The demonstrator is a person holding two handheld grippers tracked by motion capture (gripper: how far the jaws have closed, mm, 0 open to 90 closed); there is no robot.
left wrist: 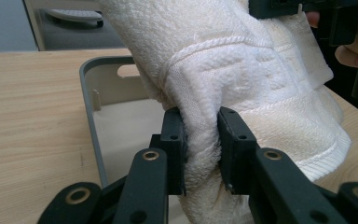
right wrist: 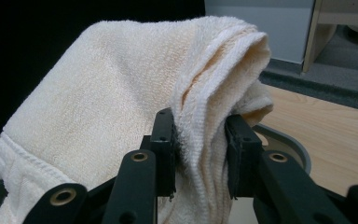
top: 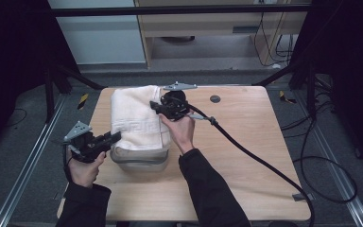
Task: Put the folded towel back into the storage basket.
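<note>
A cream terry towel (top: pixel 139 118), thick and looped in texture with a woven key-pattern band across it, is held folded above a grey plastic bin (top: pixel 144 158) on the pale wood-grain counter (top: pixel 246 156). The bin is rectangular with rounded corners, a smooth inner wall and a slot-shaped handle cut near its rim, as seen in the left gripper view (left wrist: pixel 91 93); part of its curved rim is also seen in the right gripper view (right wrist: pixel 289 149).

The left hand-held gripper (top: pixel 111 138) is clamped on the towel at its near left edge; in its own view a bunched fold of the towel (left wrist: pixel 242 74) is pinched between the two black jaws (left wrist: pixel 201 149), which are pressed into the pile. A ribbed hem is seen along the towel's lower edge there.

The right hand-held gripper (top: pixel 157 108) is clamped on the towel at its far right side, beside the grey three-cornered plate. In its own view several soft layers of the towel (right wrist: pixel 121 93) are squeezed between the jaws (right wrist: pixel 200 149), with a rounded fold rising above them.

A small dark round disc (top: pixel 214 99) is set in the counter's far side, well apart from the towel
</note>
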